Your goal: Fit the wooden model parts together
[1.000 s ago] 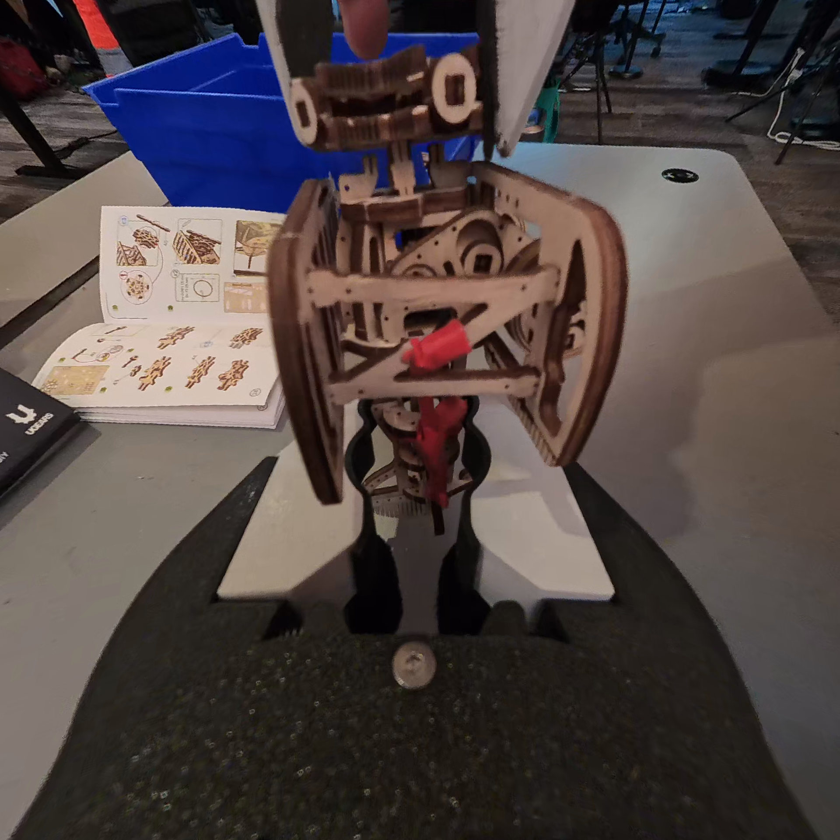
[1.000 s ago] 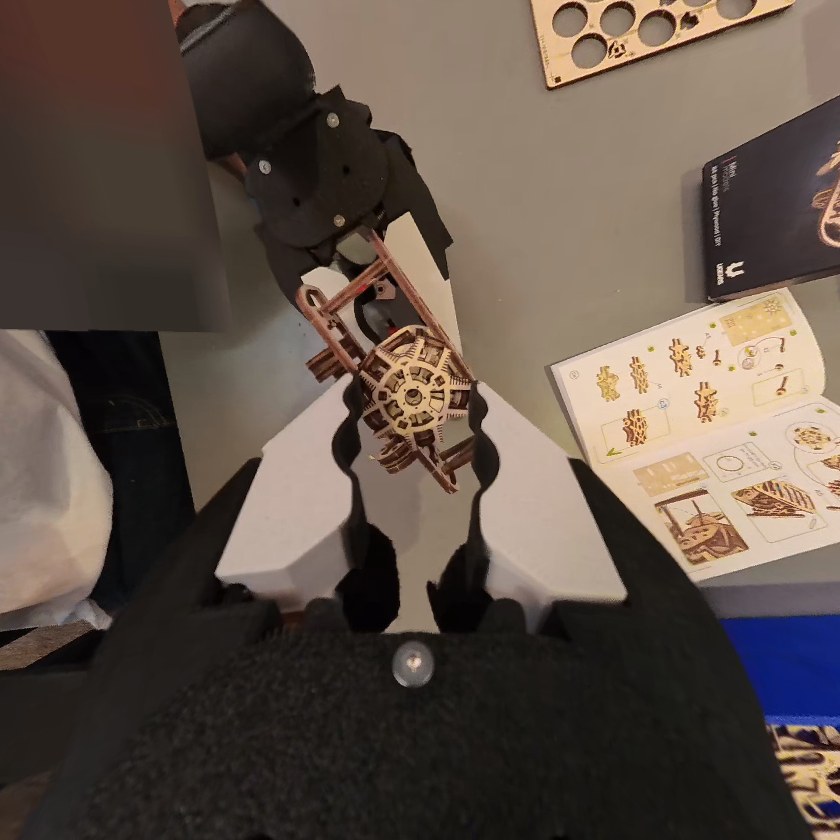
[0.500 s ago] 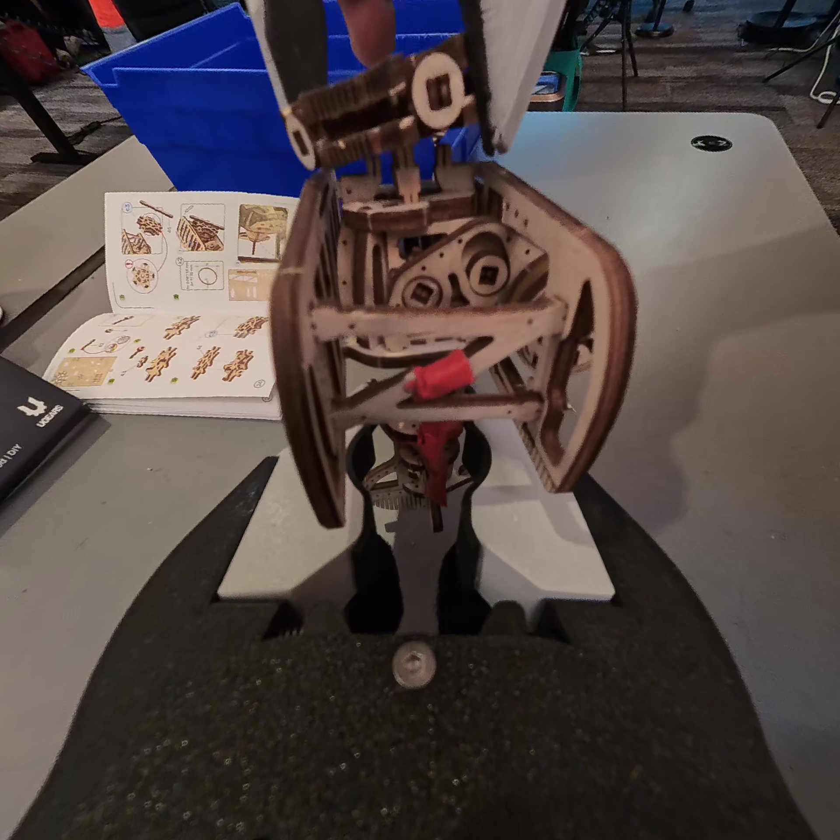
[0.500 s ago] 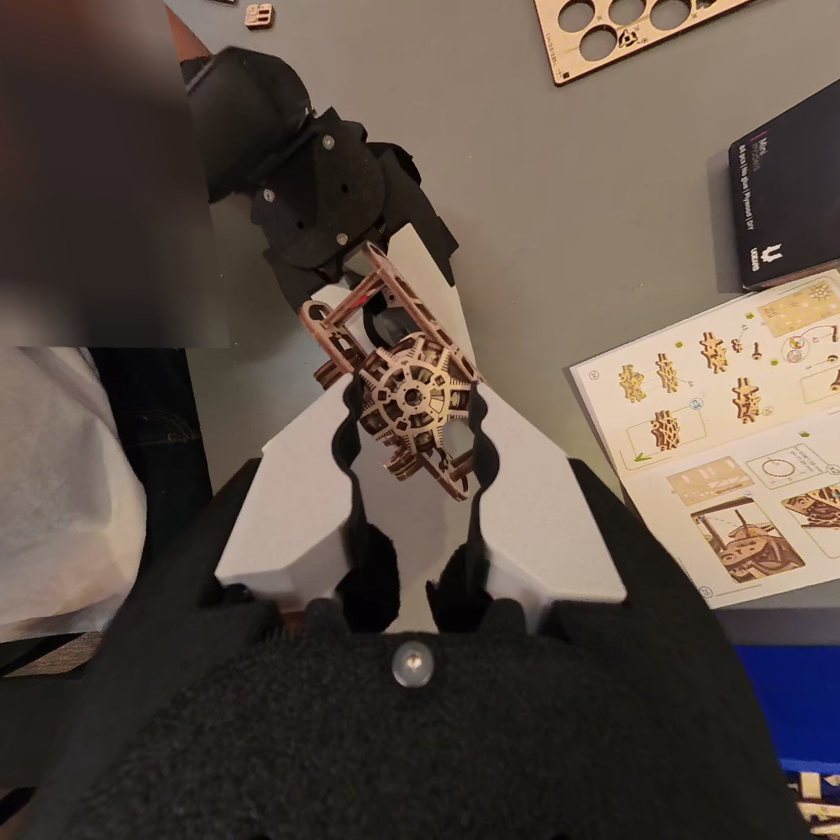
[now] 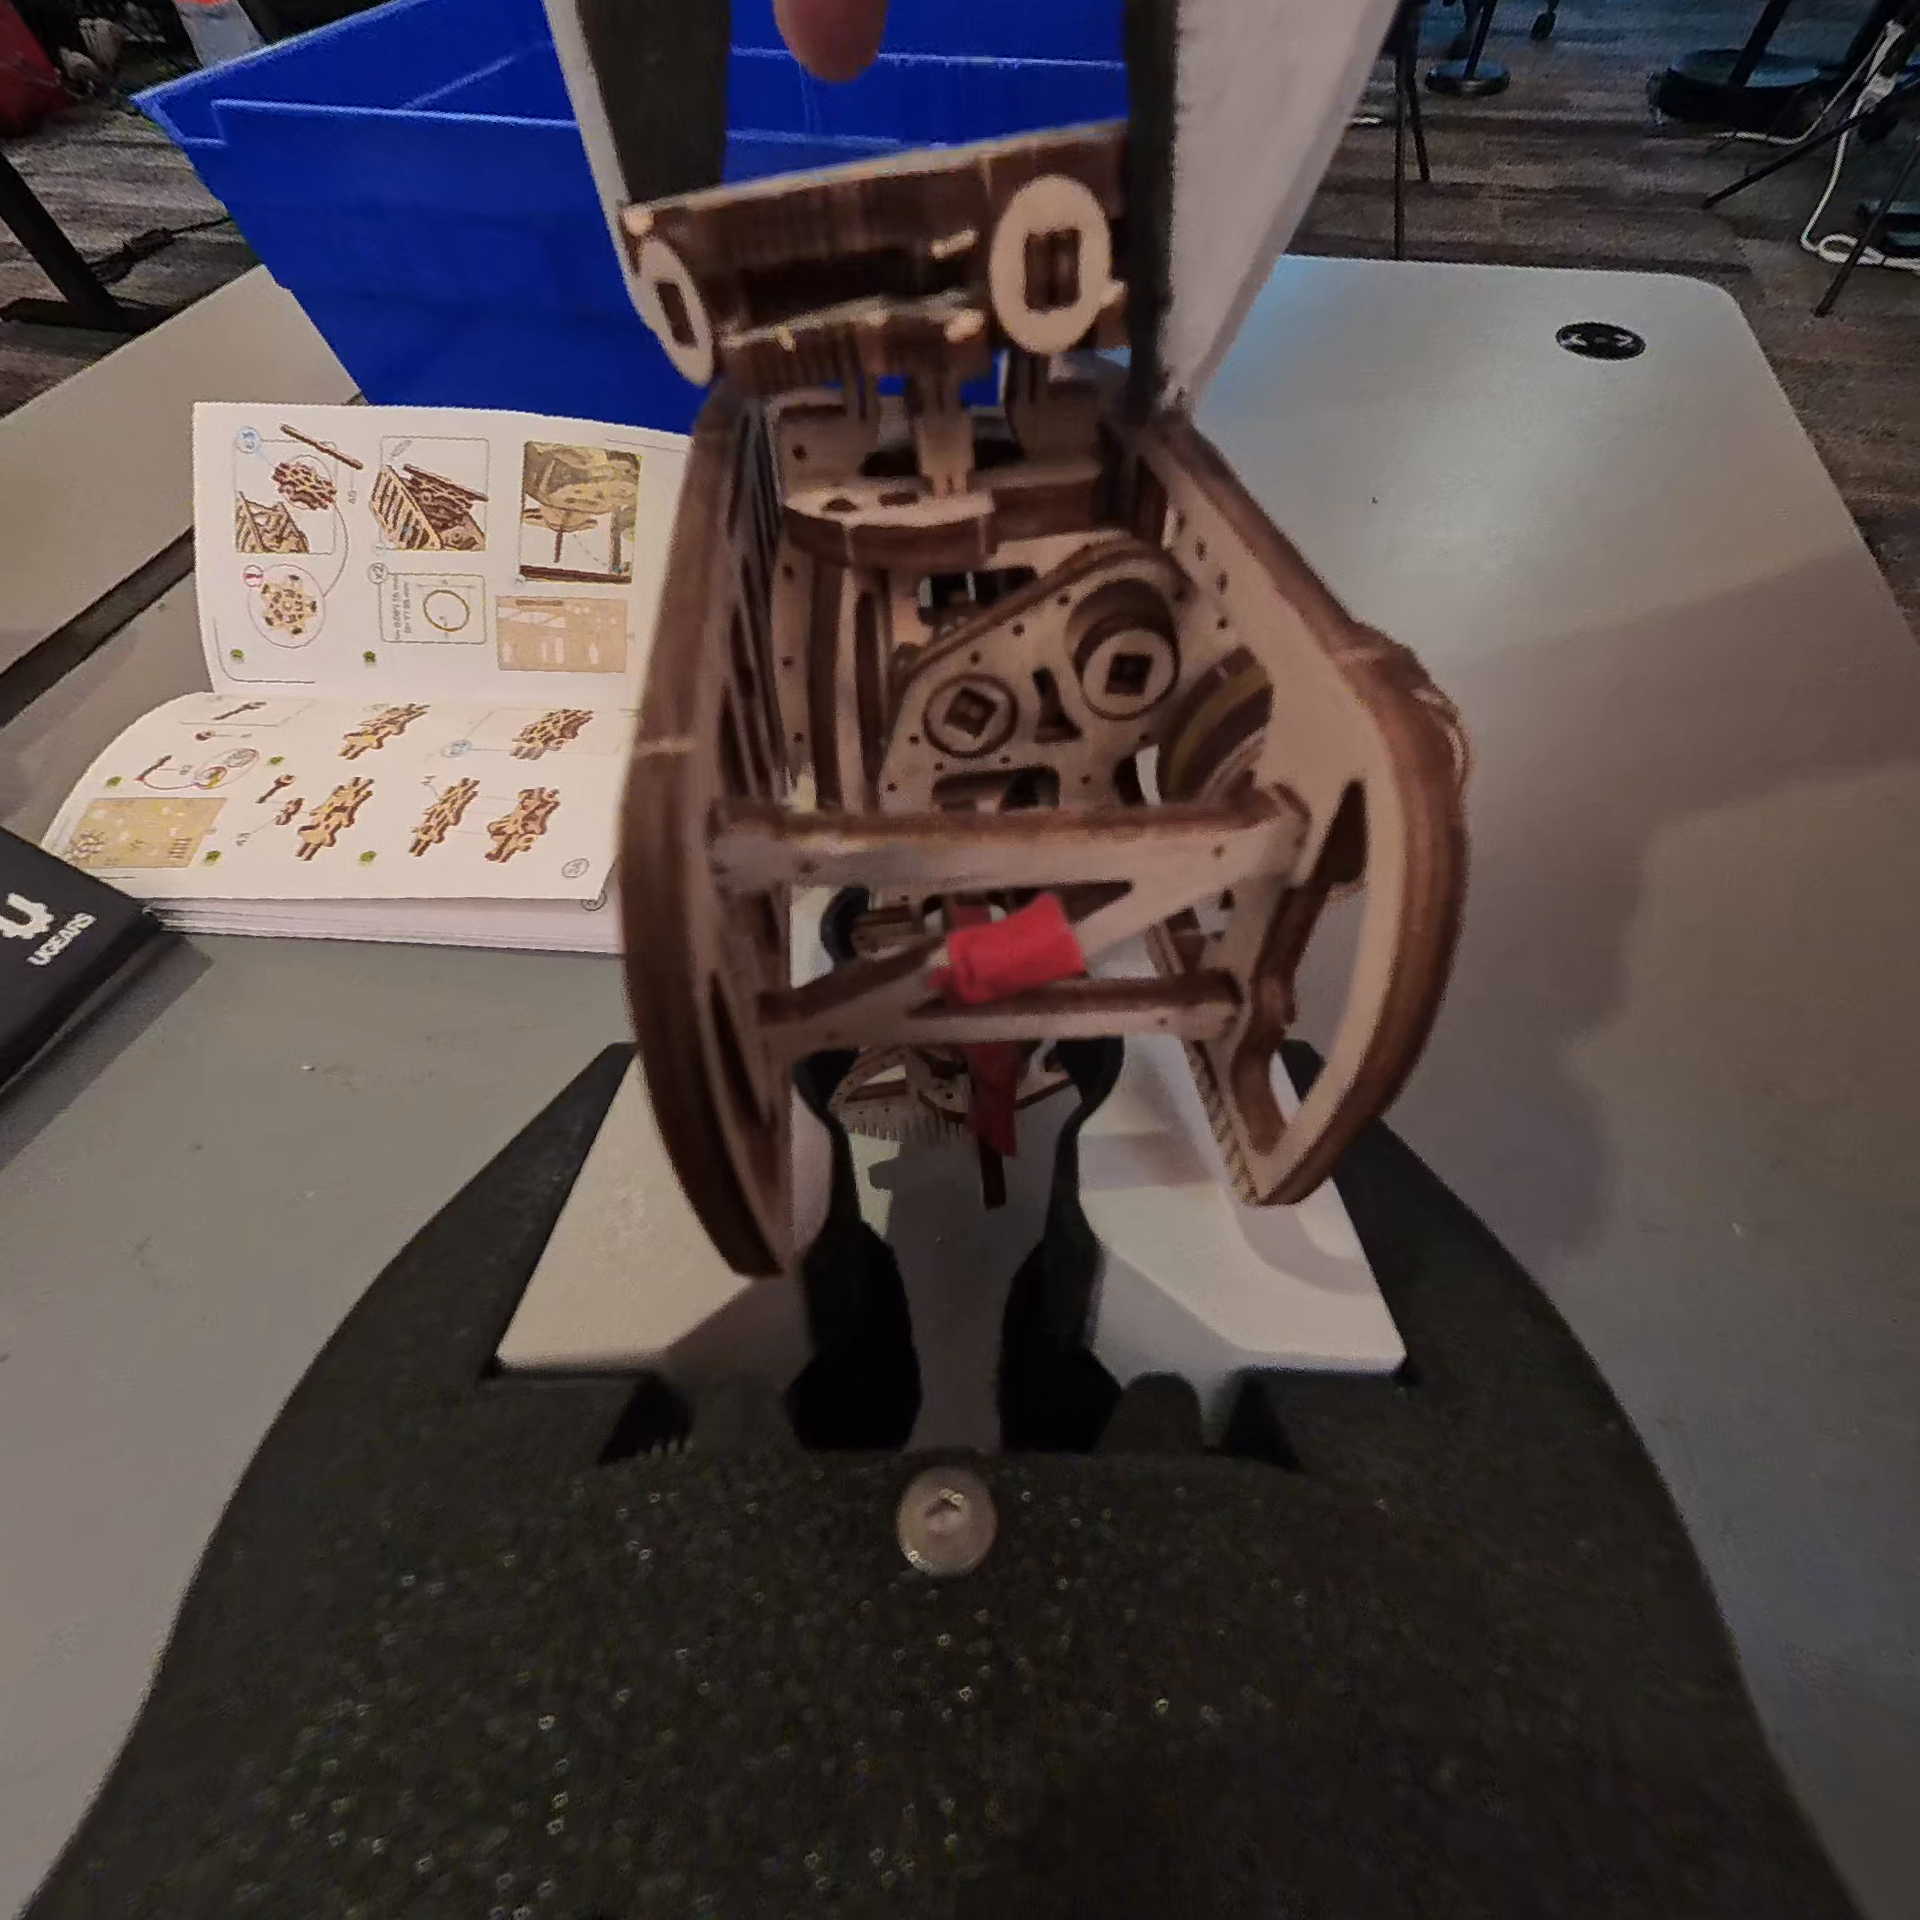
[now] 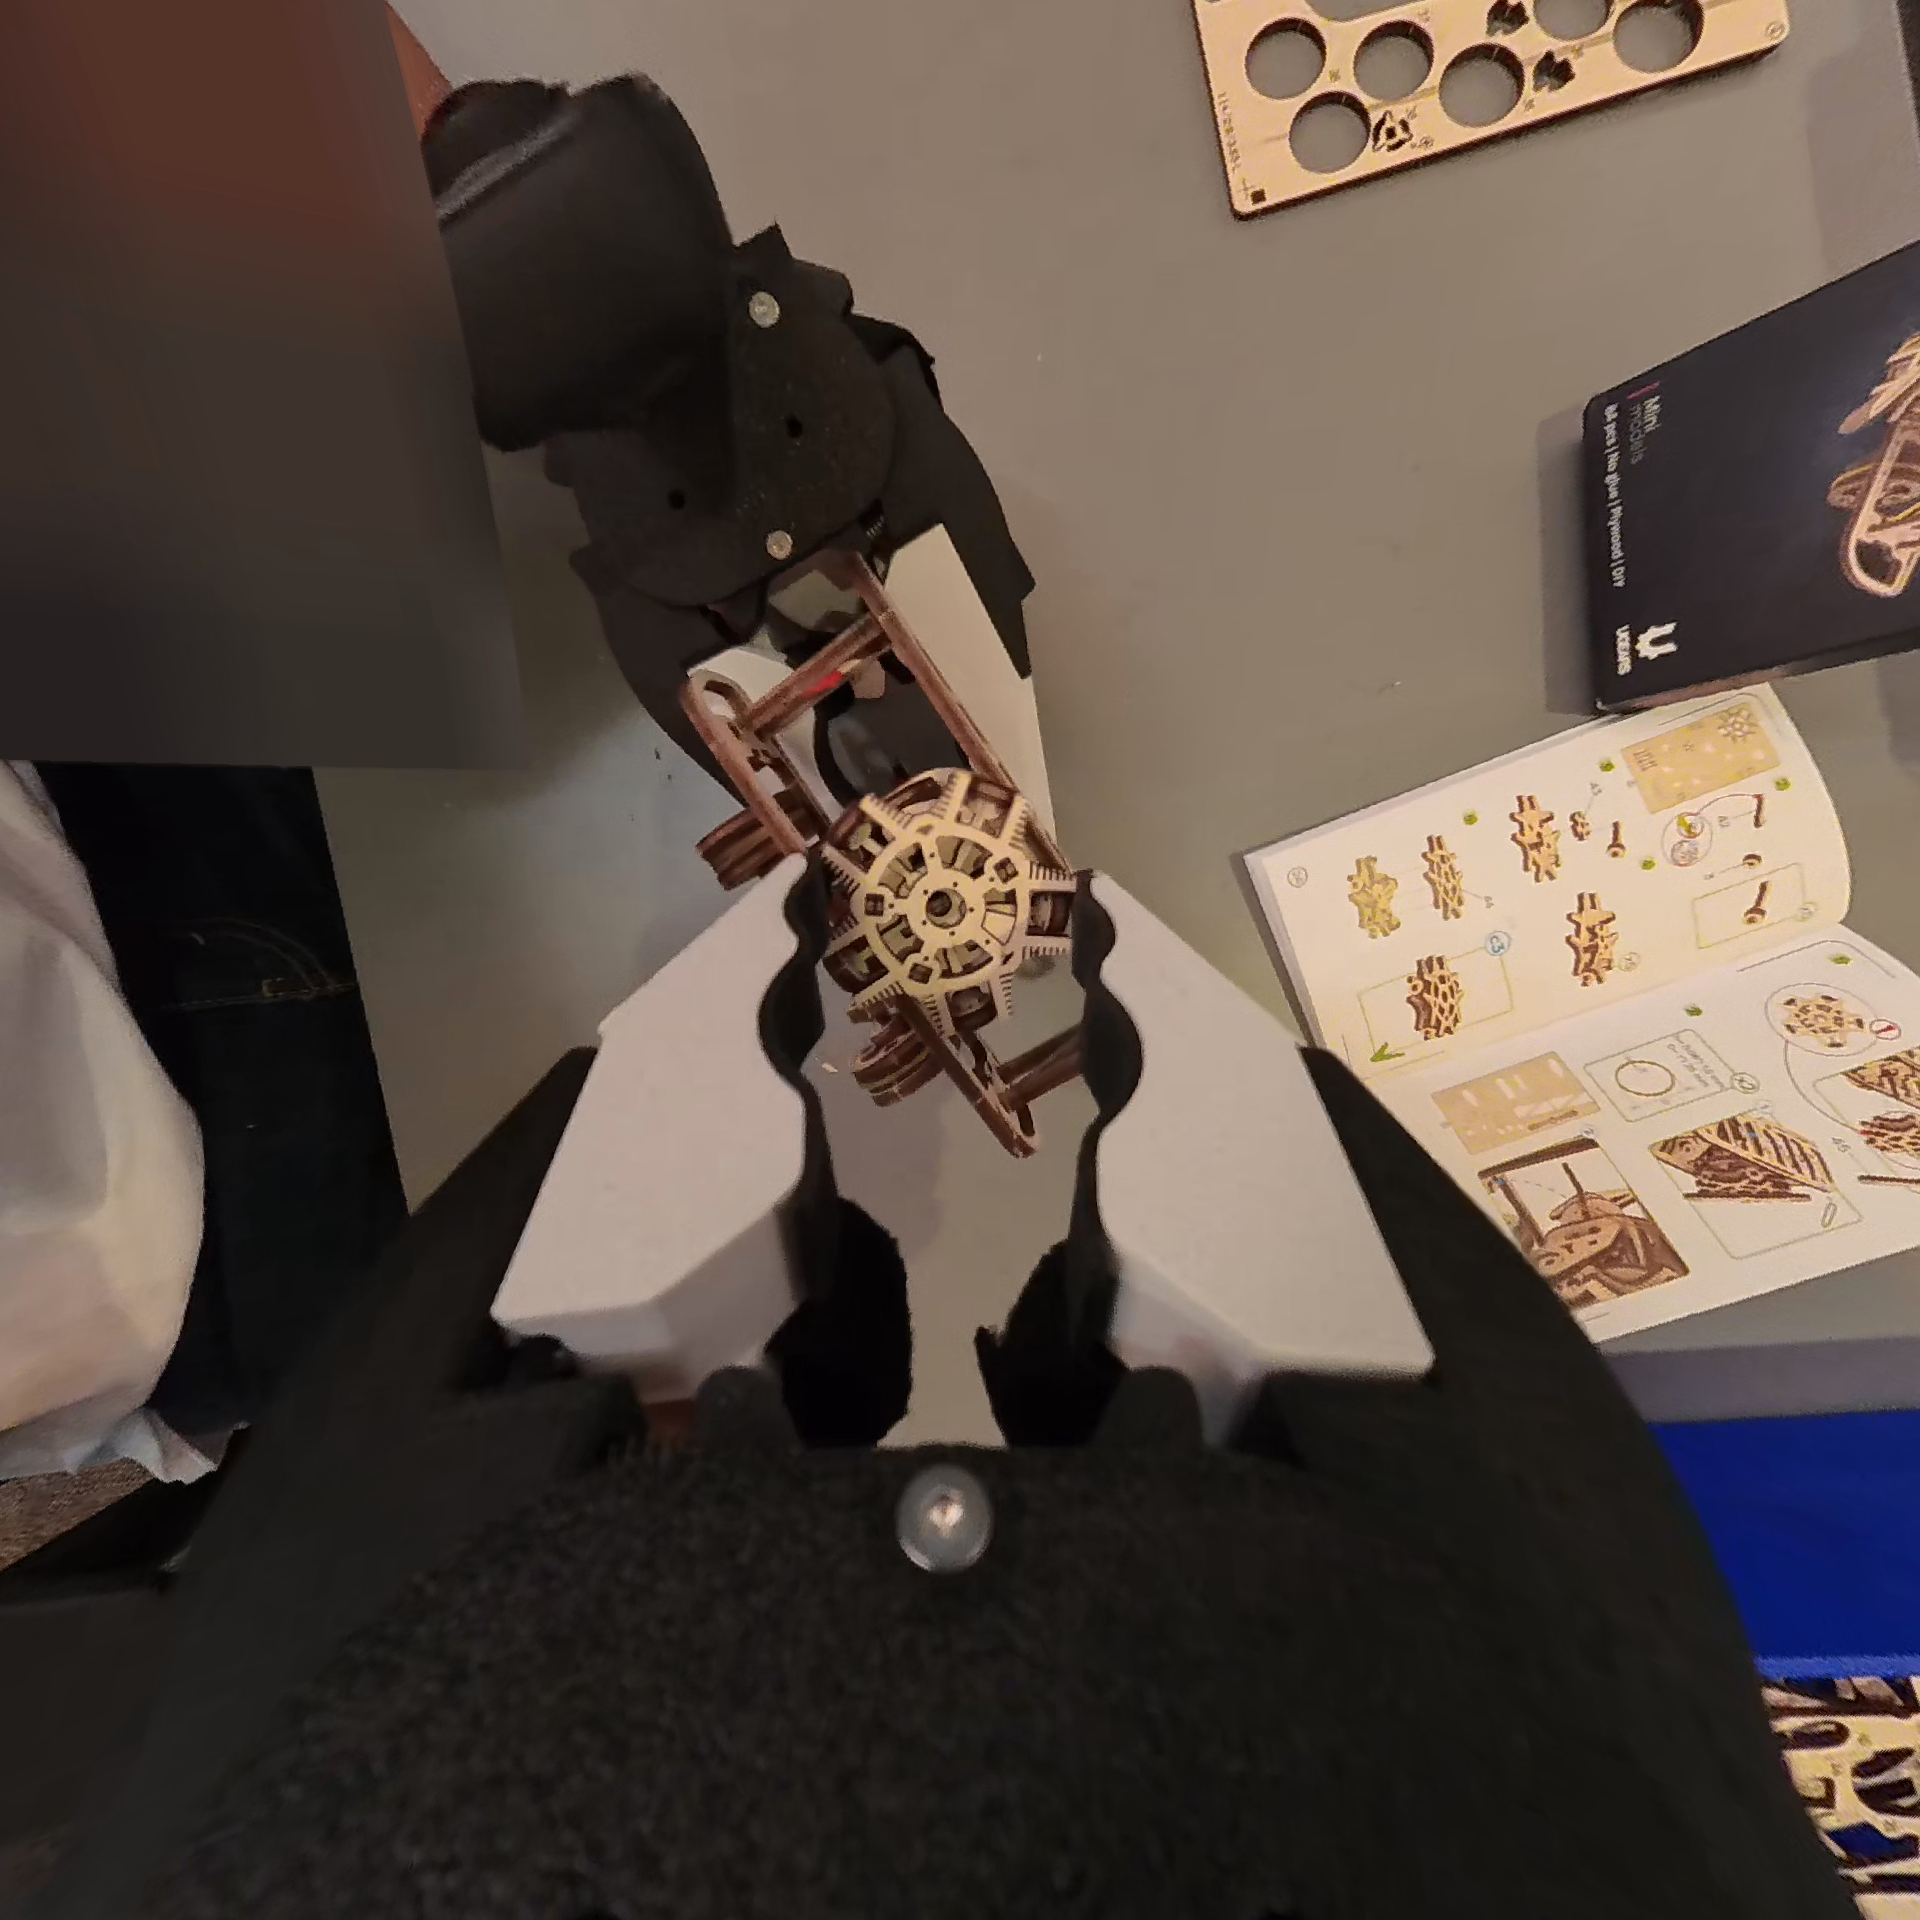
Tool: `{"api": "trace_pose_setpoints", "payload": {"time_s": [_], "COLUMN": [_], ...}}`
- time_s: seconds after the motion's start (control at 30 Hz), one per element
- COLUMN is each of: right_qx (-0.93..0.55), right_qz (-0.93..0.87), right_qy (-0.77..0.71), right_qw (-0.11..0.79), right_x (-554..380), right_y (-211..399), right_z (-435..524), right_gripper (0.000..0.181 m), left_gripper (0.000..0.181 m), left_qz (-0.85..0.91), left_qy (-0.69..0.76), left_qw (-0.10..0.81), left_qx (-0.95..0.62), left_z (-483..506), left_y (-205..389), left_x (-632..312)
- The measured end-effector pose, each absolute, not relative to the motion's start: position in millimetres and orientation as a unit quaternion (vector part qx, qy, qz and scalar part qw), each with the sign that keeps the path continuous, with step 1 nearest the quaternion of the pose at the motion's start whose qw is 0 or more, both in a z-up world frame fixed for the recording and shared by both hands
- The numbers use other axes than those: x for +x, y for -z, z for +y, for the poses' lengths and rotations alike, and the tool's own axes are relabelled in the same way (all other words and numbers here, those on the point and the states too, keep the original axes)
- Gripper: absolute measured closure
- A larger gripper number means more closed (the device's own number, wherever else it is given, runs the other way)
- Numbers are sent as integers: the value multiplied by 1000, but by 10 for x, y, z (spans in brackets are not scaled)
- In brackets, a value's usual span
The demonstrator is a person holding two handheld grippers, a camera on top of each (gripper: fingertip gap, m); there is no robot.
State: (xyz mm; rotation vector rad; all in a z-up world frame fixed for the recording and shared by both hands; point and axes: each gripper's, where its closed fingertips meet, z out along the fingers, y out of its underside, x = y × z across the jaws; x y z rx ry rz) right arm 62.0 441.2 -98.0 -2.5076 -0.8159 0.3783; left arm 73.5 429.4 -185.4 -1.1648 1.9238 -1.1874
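A wooden model frame [image 5: 997, 852] with curved side plates and a red piece [image 5: 1013, 951] is held upright above the table. My left gripper [image 5: 956, 1101] is shut on its lower geared end. My right gripper [image 5: 904, 291] comes down from above and is shut on a round wooden drum [image 5: 873, 239] sitting at the frame's top. In the right wrist view my right gripper [image 6: 940, 904] clamps the drum [image 6: 940, 914] by its sides. The frame [image 6: 748, 748] and my left gripper [image 6: 852, 686] show behind it.
An open instruction booklet [image 5: 416, 675] and a dark box [image 5: 62, 956] lie on the grey table [image 5: 1558, 727] to the left. A blue bin [image 5: 416, 208] stands behind. A punched plywood sheet [image 6: 1455, 83] lies farther off. A fingertip [image 5: 831, 31] shows at the top. Spacing between my two grippers at the tips: around 9 cm.
Both grippers keep their hold. The model has come a little closer to the left camera, and the drum has tilted, its right end higher than before.
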Motion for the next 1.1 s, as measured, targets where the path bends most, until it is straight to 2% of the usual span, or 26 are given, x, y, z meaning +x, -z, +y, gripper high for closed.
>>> {"api": "trace_pose_setpoints", "payload": {"time_s": [0.3, 0.53, 0.67, 0.73, 0.77, 0.8, 0.87, 1.0, 1.1], "right_qx": [-909, -906, -889, -868, -861, -856, -836, -752, -765], "right_qz": [-318, -317, -321, -328, -343, -363, -413, -487, -482], "right_qy": [-108, -102, -75, -25, 5, 43, 144, 352, 334], "right_qw": [245, 260, 319, 371, 375, 365, 331, 272, 264], "right_x": [580, 578, 608, 646, 635, 625, 621, 707, 661], "right_y": [900, 825, 625, 502, 517, 587, 765, 854, 914], "right_z": [4513, 4542, 4608, 4653, 4611, 4548, 4441, 4436, 4461], "right_gripper": [134, 124, 123, 119, 110, 98, 86, 88, 97], "left_gripper": [149, 149, 149, 149, 149, 149, 149, 149, 149], "left_qz": [701, 694, 692, 689, 686, 683, 673, 659, 659], "left_qy": [472, 479, 481, 484, 487, 492, 504, 517, 513], "left_qw": [295, 294, 293, 289, 286, 280, 270, 257, 261], "left_qx": [-445, -450, -451, -455, -458, -461, -469, -482, -485], "left_z": [4342, 4363, 4369, 4381, 4390, 4398, 4425, 4469, 4479], "left_y": [1774, 1753, 1750, 1746, 1741, 1737, 1720, 1703, 1708], "left_x": [742, 744, 747, 751, 754, 755, 760, 774, 782]}}
